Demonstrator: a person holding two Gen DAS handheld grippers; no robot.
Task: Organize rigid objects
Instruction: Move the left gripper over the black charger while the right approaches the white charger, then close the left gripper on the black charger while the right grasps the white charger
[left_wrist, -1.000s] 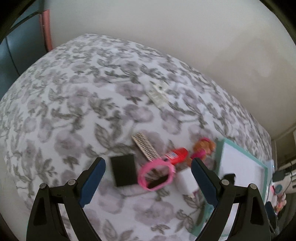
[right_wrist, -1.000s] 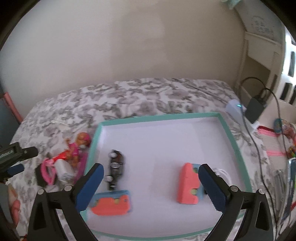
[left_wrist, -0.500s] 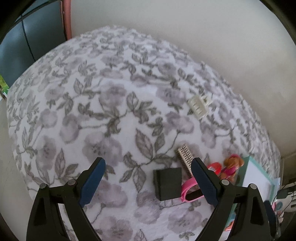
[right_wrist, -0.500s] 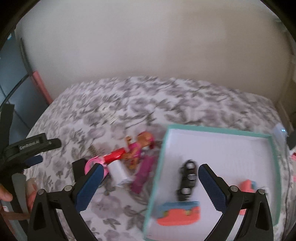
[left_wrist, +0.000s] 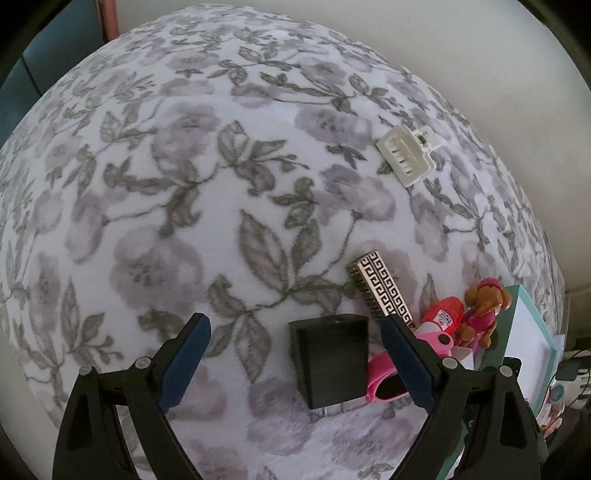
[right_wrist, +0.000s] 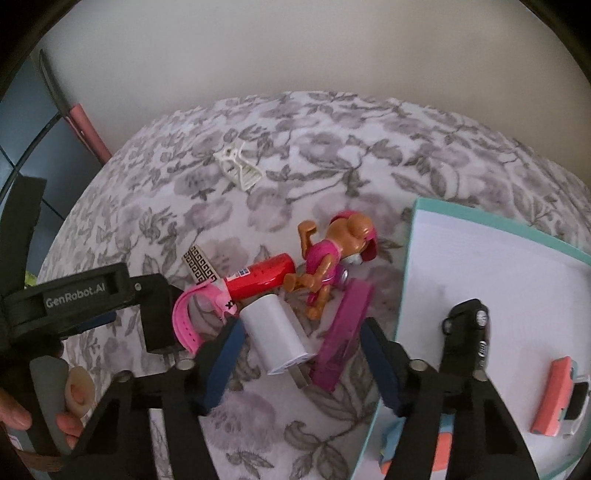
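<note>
right claw (right_wrist: 299, 360) jaws apart, white charger (right_wrist: 277, 338) between them, long axis 11-to-5; left claw (left_wrist: 295, 358) apart, black box (left_wrist: 332, 360) at 3.

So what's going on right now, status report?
Both grippers open, empty. Right gripper lined up on white charger; left gripper near black box. Purple bar crowds the charger.

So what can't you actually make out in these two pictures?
- Pink band: left view, partly behind the right finger and the black box.
- Charger: left view, only a white corner behind that finger.
- Blue-and-coral toy: right view, mostly behind the right gripper.
- Coral car: right view, blurred, detail unreadable.
- Tray: cut off by the edge in both views.
</note>
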